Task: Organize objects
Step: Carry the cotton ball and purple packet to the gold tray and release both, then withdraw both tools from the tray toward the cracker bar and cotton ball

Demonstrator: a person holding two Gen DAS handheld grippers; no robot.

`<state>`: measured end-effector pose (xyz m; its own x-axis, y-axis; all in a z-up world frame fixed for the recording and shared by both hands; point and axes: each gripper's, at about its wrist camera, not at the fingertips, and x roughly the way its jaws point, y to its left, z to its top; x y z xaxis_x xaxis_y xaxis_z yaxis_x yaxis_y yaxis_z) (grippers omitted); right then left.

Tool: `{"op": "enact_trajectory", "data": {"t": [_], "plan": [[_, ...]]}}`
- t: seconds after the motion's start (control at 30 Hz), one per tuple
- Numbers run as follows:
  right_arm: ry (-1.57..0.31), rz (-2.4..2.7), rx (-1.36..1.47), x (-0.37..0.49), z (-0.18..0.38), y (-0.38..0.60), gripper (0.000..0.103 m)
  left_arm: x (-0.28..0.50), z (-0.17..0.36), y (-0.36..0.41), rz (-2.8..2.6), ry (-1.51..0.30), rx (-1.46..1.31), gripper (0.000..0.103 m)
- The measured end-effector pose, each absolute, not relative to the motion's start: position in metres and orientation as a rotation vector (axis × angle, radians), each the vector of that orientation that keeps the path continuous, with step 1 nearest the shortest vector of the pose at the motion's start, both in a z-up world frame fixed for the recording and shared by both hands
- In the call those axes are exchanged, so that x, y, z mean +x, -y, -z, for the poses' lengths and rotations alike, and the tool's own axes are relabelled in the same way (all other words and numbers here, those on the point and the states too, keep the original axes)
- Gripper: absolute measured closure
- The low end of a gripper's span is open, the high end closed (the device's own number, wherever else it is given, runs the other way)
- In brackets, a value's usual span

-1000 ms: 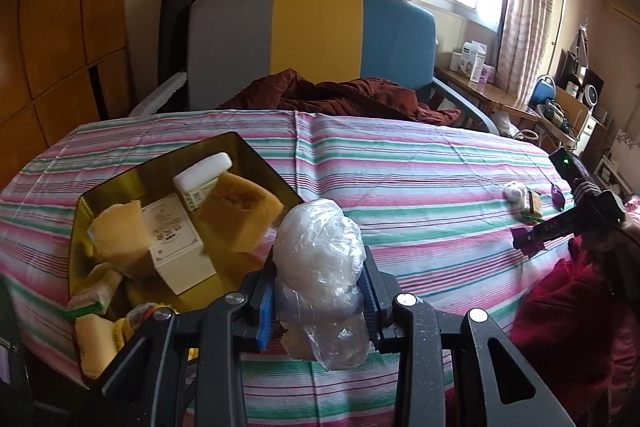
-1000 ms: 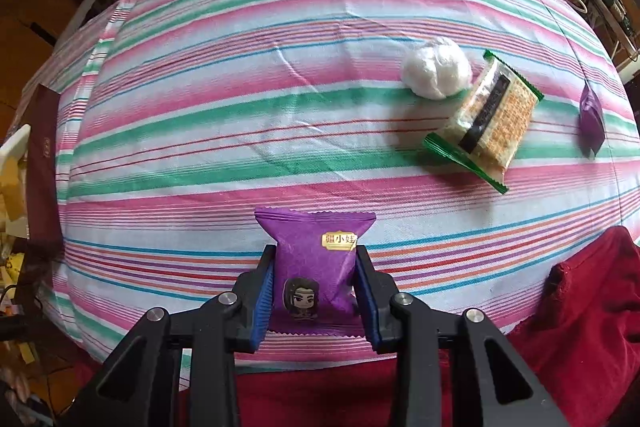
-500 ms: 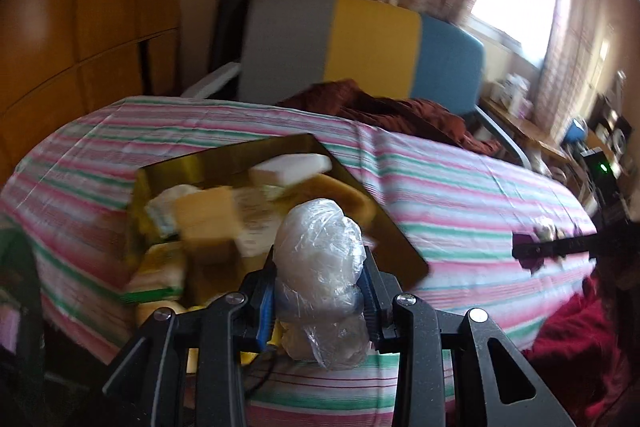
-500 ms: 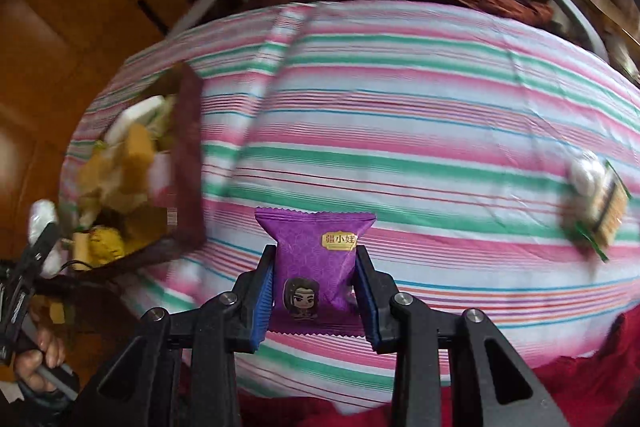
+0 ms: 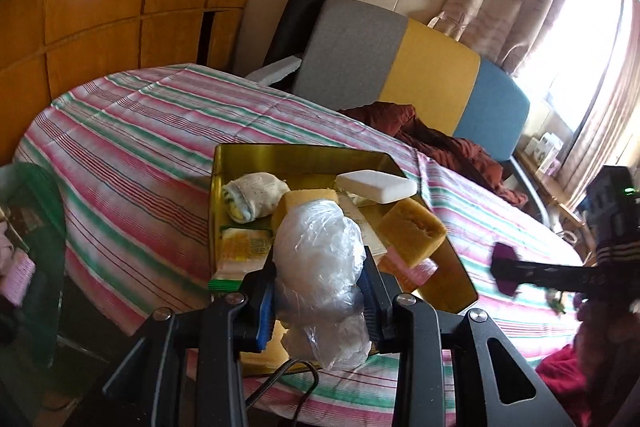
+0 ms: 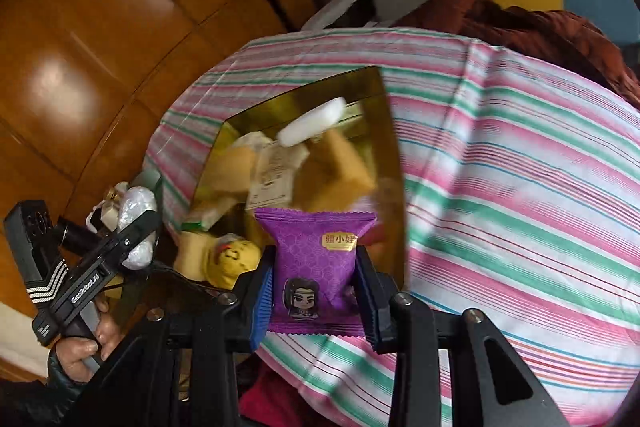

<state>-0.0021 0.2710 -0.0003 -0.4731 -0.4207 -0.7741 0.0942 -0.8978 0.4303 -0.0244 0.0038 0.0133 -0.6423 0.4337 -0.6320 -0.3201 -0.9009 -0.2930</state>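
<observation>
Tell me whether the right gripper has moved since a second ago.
Yes. The right gripper, shut on the purple packet, has swung left across the striped cloth toward the gold tray.

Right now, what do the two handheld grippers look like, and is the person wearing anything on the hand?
Both grippers, left and right, are black frames with silver bolts and blue-edged pads. In the right wrist view the left handle bears white chevron stripes and lettering, and a dark cuff shows at the hand.
</observation>
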Motion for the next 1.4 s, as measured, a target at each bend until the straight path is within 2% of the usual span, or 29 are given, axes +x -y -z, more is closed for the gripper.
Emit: {"op": "enact_trajectory", "data": {"t": [0.03, 0.33, 0.4, 0.47, 0.77, 0.83, 0.9, 0.97, 1.4], "plan": [[0.478, 2.409, 1.407, -0.004, 0.002, -0.267, 0.067, -0.025, -0.014, -0.005, -2.505, 0.218, -1.019, 0.067], [0.500, 2.400, 1.461, -0.015, 0.024, -0.267, 0.065, -0.035, -0.016, -0.035, -2.426, 0.222, -1.025, 0.067], [0.543, 2.408, 1.479, -0.018, 0.030, -0.275, 0.057, -0.038, -0.015, -0.046, -2.405, 0.207, -1.028, 0.066], [0.588, 2.419, 1.485, -0.018, 0.033, -0.283, 0.053, -0.040, -0.011, -0.056, -2.396, 0.190, -1.037, 0.060], [0.638, 2.481, 1.491, -0.007, 0.037, -0.297, 0.053, -0.035, 0.001, -0.078, -2.408, 0.072, -1.061, 0.060], [0.631, 2.506, 1.491, -0.004, 0.036, -0.297, 0.053, -0.031, 0.001, -0.079, -2.438, 0.031, -1.049, 0.059], [0.617, 2.532, 1.487, -0.001, 0.035, -0.297, 0.052, -0.028, -0.001, -0.078, -2.462, 0.005, -1.036, 0.051], [0.622, 2.568, 1.486, 0.001, 0.034, -0.296, 0.051, -0.025, -0.002, -0.077, -2.486, -0.021, -1.017, 0.048], [0.426, 2.738, 1.431, 0.014, 0.022, -0.276, 0.049, -0.011, 0.000, -0.072, -2.540, -0.095, -1.016, 0.044]]}}
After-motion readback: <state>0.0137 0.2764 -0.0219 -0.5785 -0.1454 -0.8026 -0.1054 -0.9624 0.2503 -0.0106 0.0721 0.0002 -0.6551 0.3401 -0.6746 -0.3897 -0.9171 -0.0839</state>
